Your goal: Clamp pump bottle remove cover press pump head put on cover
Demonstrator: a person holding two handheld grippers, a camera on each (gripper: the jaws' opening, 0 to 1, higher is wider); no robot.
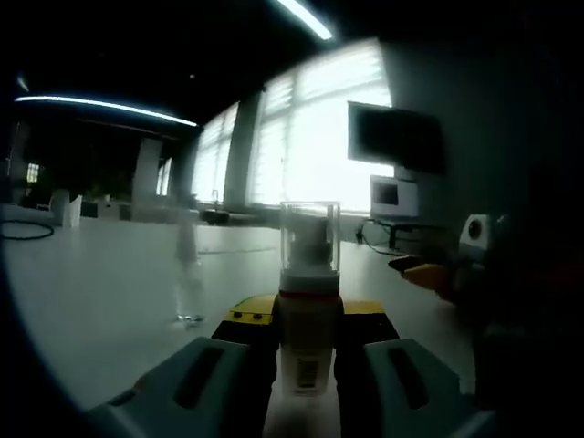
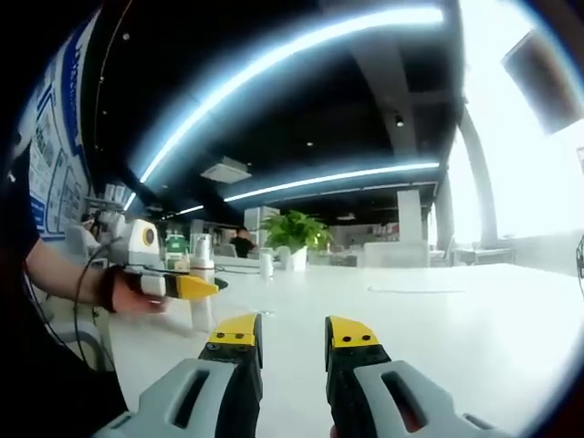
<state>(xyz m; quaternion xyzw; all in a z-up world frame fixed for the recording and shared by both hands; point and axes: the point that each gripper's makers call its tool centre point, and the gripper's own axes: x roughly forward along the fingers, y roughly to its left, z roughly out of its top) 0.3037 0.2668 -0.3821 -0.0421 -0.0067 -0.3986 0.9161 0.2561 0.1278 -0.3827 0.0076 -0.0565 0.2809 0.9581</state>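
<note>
In the left gripper view a white pump bottle [image 1: 307,342] stands upright between my left gripper's [image 1: 308,321] yellow-tipped jaws, which are shut on its body. A clear cover [image 1: 310,235] sits over the pump head. My right gripper [image 1: 436,274] comes in from the right, apart from the bottle. In the right gripper view my right gripper [image 2: 294,339] is open, with bare white table between its jaws. Far left in that view, a person's hand holds the left gripper [image 2: 192,288] around the pump bottle [image 2: 202,315], whose cover [image 2: 202,248] is on.
A clear slim bottle [image 1: 187,274] stands on the white table [image 1: 100,283] left of the held bottle. A dark monitor [image 1: 397,137] and a small screen [image 1: 392,196] stand by the bright windows. Farther back are a potted plant [image 2: 297,233] and a small bottle [image 2: 265,263].
</note>
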